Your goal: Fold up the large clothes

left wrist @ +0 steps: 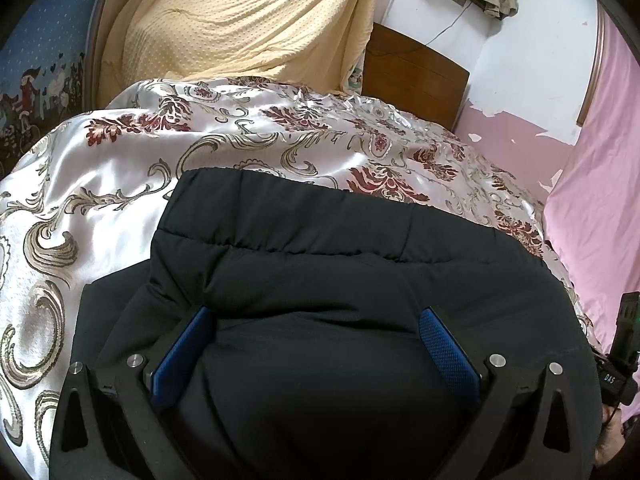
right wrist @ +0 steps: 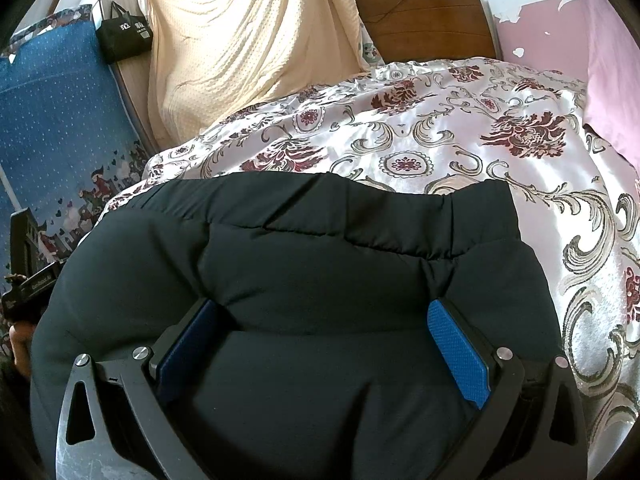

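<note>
Padding of the black puffer jacket (left wrist: 320, 280) bulges between our left gripper (left wrist: 316, 320) and right gripper (right wrist: 326, 312), both spread wide, clamping nothing. It lies directly ahead on the floral satin bedspread (right wrist: 460, 140), hem farthest away, equally near both.

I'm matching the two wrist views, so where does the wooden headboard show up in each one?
Left wrist view: wooden headboard sits upper right of centre, beyond the floral bedspread.
Right wrist view: wooden headboard sits at top, right of centre.
Shared landmark: the cream blanket hangs just left of it.
</note>
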Demonstrator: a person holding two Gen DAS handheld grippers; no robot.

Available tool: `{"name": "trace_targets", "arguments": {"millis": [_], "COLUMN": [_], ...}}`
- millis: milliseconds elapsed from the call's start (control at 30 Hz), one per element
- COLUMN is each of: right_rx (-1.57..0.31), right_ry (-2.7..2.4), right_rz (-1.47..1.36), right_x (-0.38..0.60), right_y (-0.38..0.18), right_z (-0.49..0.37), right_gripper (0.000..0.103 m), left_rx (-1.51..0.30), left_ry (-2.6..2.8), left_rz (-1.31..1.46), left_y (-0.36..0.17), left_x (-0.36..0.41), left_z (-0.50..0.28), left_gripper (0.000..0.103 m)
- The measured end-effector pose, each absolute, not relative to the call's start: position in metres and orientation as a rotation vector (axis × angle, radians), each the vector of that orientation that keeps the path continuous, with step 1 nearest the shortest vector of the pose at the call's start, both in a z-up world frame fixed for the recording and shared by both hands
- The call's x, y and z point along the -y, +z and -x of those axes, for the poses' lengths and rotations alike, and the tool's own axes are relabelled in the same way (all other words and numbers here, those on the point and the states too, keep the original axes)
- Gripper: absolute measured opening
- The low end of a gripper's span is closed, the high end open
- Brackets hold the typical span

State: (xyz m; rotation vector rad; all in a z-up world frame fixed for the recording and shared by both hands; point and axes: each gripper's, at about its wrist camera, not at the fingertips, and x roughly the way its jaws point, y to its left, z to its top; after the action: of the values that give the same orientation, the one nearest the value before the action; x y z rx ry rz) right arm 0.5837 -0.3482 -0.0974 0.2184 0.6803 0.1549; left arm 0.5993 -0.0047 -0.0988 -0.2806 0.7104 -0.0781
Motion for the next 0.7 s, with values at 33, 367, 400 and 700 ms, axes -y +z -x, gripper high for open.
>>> {"name": "trace_targets", "arguments": {"millis": [33,367,400,700], "right_rx": [-0.679,-0.627,-0.611,-0.462], "right_ry": [0.156,0.193,0.199,0.159], "right_rz": [-0.221,-0.279,-0.29,-0.423], "right_x": [0.349,0.361,0.362,0.389], "right_y": [-0.097,-0.096,-0.095,-0.091], "right_z": [-0.583,-0.572,-0.567,-0.525], "right_gripper": [0.102,0.102,0.102,0.102], "left_rx": [-0.709,-0.659,-0.648,-0.611], "left_ry": [-0.079,-0.163,-0.177,-0.124], "left_rz": [0.284,0.415,0.443,0.612], "left_y": [-0.1,-0.102,-0.102,-0.089], "left_x": [0.004,-0.016,-0.02,-0.062], "left_z": [-0.599,-0.589,-0.586,-0.534], "left_gripper": [0.103,0.103,0.103,0.103]}}
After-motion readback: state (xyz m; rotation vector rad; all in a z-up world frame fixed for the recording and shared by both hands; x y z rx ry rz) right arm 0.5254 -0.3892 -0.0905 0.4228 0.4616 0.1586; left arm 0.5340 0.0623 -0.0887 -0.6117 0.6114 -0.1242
